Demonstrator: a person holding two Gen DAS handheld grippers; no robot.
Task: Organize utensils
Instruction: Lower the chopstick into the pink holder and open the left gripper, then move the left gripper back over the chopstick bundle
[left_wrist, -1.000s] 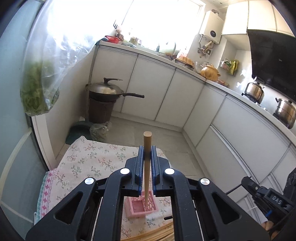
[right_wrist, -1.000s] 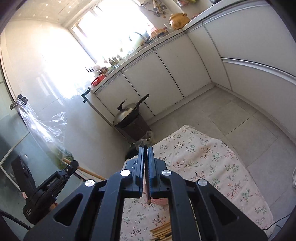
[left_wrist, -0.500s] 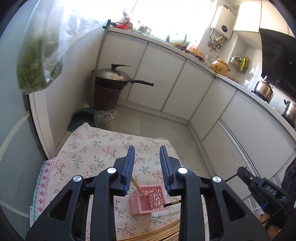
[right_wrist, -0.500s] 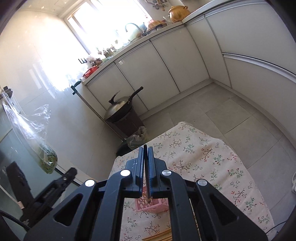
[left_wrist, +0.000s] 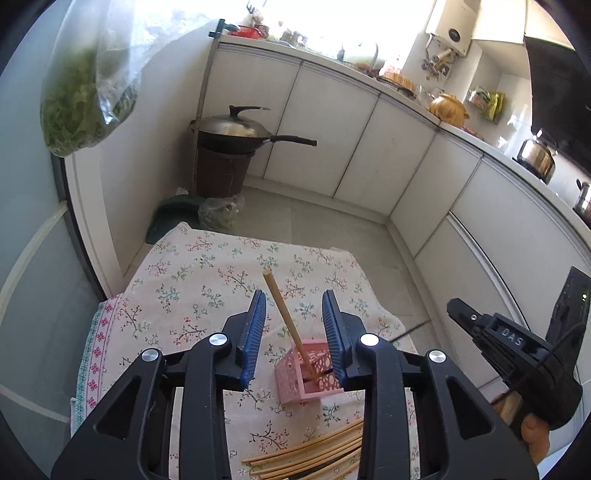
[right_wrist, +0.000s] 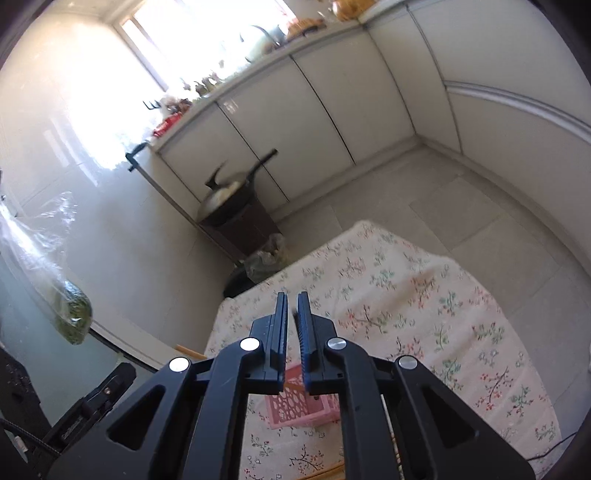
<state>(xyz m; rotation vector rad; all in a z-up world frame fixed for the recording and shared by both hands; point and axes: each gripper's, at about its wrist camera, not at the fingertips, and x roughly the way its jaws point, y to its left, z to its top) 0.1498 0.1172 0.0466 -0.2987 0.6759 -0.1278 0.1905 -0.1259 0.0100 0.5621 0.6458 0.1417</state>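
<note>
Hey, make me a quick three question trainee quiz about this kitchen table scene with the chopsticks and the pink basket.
1. True or false: the left gripper is clamped on the chopstick.
2. Where does that chopstick's lower end sit? A) in the pink basket B) on the floor C) in the wok
3. Fill in: the loose chopsticks lie on the floral ___.

Key: 1 false, its jaws are opening, pads clear of the stick. 2 A. 3 tablecloth.
</note>
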